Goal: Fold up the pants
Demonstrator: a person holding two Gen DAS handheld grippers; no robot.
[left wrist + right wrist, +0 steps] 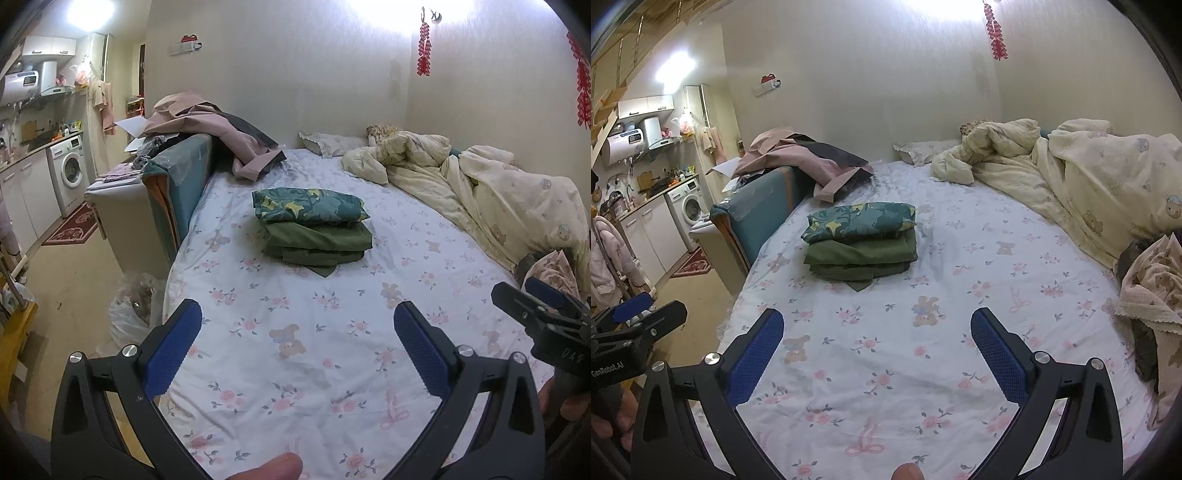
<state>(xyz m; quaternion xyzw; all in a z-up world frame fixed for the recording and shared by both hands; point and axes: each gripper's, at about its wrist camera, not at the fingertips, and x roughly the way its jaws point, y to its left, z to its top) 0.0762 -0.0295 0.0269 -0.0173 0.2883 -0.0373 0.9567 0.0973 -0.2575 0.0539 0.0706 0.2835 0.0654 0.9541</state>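
Both the left tongs (297, 347) and right tongs (877, 347) are hovering wide open, empty, above the floral-sheeted bed (332, 369), well short of the folded olive-green pants (317, 242) lying under a folded teal leaf-print cloth (308, 205).

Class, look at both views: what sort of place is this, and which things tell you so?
Probably a small studio flat, bedroom and kitchen in one room. A bed with a rumpled duvet fills most of the view, and a washing machine sits under a kitchen counter beside it.

Both looking from the near bed (295, 369) edge toward the far wall, close above the sheet; sharing the folded stack (860, 240) mid-bed.
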